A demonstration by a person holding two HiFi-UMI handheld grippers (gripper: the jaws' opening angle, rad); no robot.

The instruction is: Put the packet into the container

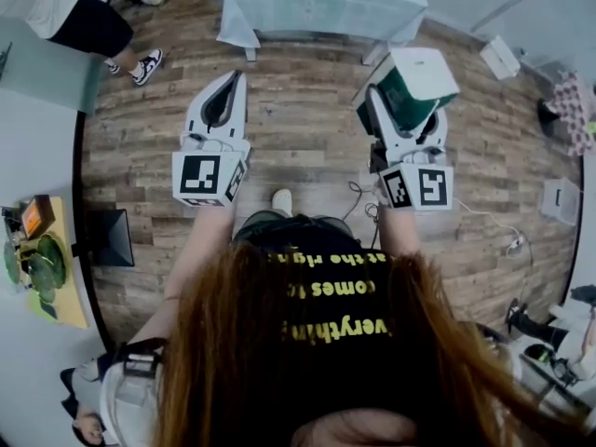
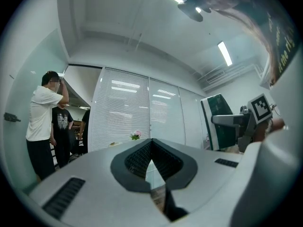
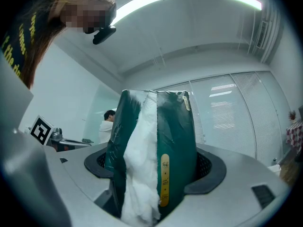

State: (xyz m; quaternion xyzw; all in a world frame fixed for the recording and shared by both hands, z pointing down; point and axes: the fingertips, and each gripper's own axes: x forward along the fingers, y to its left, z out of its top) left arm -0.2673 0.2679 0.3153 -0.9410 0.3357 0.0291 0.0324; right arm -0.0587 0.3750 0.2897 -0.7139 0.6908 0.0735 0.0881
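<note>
This is an office or lab-type workroom, not a home. The floor (image 1: 307,128) is wood-look plank, and a loose cable (image 1: 358,194) trails across it. A table (image 1: 321,3) draped in a pale cover stands ahead, and a plain white table (image 1: 28,156) runs along the left side. Glass partition walls with white blinds (image 2: 125,112) close off the room. Long strip lights (image 2: 224,53) are set in the white ceiling. At least 2 people (image 2: 43,117) stand by the wall.
</note>
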